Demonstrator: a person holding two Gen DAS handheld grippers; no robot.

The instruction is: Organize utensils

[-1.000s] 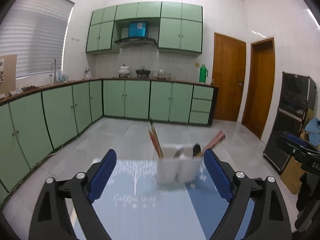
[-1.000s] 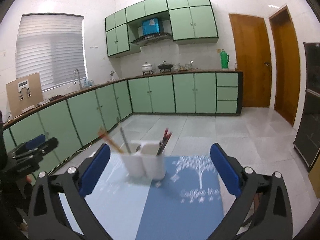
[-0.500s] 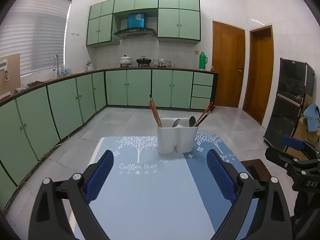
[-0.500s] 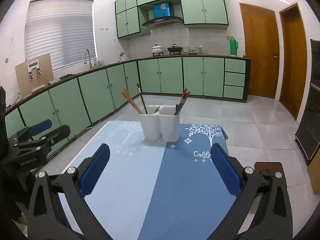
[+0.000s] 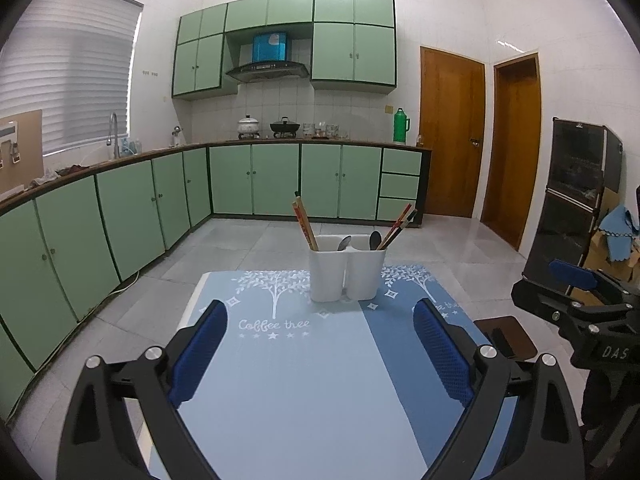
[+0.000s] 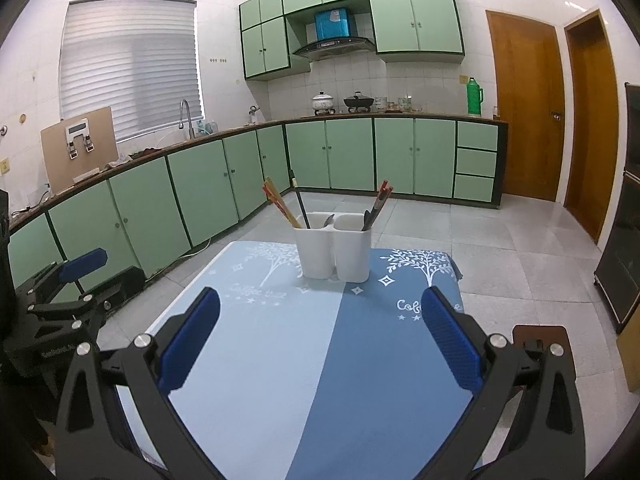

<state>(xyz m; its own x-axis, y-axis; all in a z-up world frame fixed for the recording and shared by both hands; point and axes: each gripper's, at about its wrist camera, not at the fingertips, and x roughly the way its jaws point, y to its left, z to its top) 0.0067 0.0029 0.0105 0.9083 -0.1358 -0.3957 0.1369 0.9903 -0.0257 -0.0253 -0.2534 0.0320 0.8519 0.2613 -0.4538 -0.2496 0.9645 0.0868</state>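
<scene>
two open grippers over a blue table mat

both views show the blue table mat (image 5: pixel 304 380) with the white utensil holder (image 5: pixel 347 270) at its far end, chopsticks and spoons standing inside. only the right view shows a dark chopstick (image 6: pixel 300 206) upright in the holder's left cup. left gripper (image 5: pixel 320 344) and right gripper (image 6: pixel 320 328) hover level, jaws wide, empty, well short of the holder.

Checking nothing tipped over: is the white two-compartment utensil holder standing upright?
Upright: the white two-compartment utensil holder sits flat on the blue tablecloth, chopsticks and spoons poking out.
</scene>
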